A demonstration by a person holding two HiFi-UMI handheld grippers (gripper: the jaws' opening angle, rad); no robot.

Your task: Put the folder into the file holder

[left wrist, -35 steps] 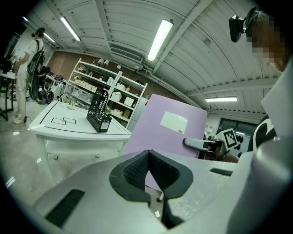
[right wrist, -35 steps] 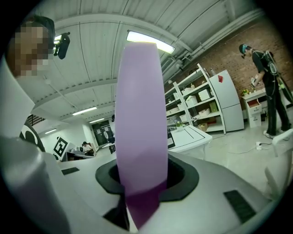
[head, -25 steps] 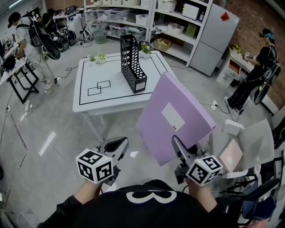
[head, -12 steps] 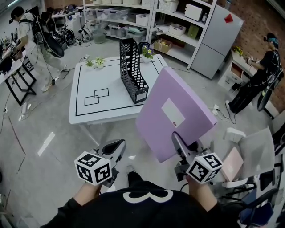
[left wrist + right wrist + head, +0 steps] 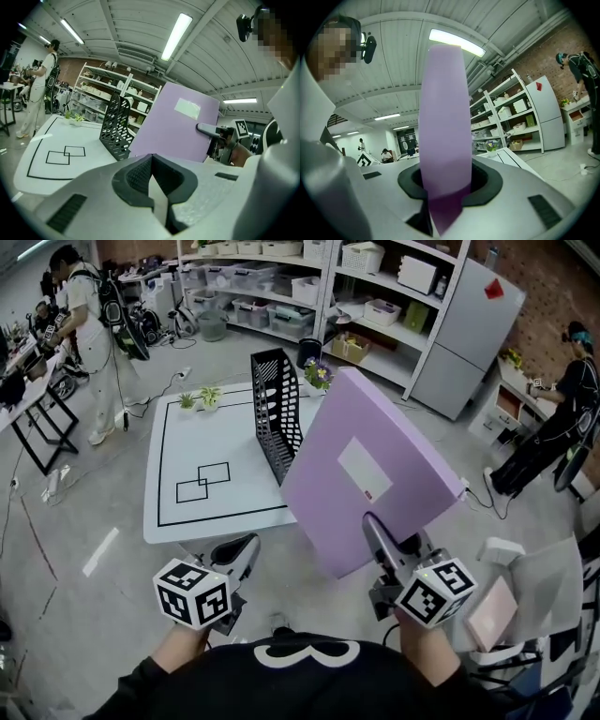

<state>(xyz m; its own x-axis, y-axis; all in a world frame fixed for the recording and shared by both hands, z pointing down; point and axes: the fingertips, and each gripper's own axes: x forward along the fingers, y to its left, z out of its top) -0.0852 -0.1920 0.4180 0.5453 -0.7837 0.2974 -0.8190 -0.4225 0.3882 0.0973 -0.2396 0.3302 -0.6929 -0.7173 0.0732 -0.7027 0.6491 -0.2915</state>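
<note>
White table (image 5: 178,451) (2 outlined rectangles (image 5: 204,481) marked on it) stands ahead. Purple folder (image 5: 375,465) hangs in the air at its near right corner, long axis tilted up and away, label upward, near edge clamped by the right gripper (image 5: 373,532). Black file holder (image 5: 274,409) stands upright on the table. Left gripper (image 5: 246,547) is closed, empty.

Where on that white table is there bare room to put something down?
The table is bare on its left half, from the plants down to the near edge, left of the holder; only drawn squares lie there. The right side is crowded: holder, flower pot, and the folder in front.
</note>
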